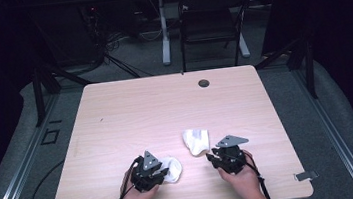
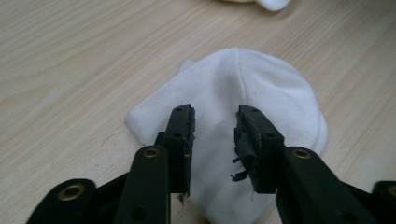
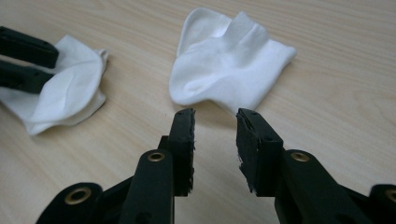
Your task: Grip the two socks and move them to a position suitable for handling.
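left claw [image 2: 215, 126] spread over near sock [image 2: 243, 107] | right claw [image 3: 215, 126] spread before far sock [image 3: 229, 60] | socks likely light, limp: pinch cuff edge on bench [image 1: 131, 114]

— What's under my left jaws?
— A white sock [image 2: 243, 93], lying flat, rounded end away.
— And before my right?
— The other white sock [image 3: 229, 60], rumpled, cuff open, just beyond the tips.

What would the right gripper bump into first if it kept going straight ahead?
Most likely the white sock lying just ahead of the right gripper. Its open fingers point at the sock's near edge, with only bare table between, though the exact gap is hard to judge.
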{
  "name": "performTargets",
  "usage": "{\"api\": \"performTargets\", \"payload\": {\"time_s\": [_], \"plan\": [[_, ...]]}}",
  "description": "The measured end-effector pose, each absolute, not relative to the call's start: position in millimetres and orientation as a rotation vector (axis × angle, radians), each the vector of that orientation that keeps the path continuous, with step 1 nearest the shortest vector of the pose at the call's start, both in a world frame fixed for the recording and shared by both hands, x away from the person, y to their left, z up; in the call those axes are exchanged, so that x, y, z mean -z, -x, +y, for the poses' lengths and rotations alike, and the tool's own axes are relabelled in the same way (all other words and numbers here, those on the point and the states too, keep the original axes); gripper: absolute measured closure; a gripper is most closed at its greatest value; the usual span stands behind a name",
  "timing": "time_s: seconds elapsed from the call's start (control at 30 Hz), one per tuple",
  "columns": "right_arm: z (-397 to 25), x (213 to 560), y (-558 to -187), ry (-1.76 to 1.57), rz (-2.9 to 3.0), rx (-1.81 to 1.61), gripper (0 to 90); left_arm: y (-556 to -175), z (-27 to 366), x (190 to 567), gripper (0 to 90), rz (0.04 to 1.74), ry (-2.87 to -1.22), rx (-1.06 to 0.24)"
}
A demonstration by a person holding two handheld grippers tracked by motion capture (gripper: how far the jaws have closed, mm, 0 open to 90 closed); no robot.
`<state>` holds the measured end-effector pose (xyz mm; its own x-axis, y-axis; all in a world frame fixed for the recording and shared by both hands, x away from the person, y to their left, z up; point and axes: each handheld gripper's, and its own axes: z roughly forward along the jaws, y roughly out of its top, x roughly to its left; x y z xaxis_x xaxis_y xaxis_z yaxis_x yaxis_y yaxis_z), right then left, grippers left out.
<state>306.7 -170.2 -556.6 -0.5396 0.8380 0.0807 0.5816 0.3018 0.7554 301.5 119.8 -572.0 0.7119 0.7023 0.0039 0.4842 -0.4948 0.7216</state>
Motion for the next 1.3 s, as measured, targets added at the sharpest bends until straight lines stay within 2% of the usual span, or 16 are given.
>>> {"api": "performTargets", "payload": {"time_s": [0.13, 0.53, 0.7, 1.3], "plan": [[-164.4, 552.7, -332.6, -1.312, 2.212, -1.072, 69.3, -300.2, 135.2, 557.7, 59.9, 0.893, -2.164, -0.390], [-134.9, 575.7, -373.4, -1.327, 2.225, -0.945, 67.2, -296.2, 174.4, 550.8, 59.6, 0.973, -2.113, -0.378], [-123.6, 577.0, -376.3, -1.292, 2.245, -0.958, 69.7, -296.2, 172.1, 553.3, 59.6, 0.966, -2.115, -0.373], [-73.4, 579.2, -383.1, -1.171, 2.321, -1.003, 70.0, -293.0, 150.2, 560.9, 59.6, 0.899, -2.170, -0.379]]}}
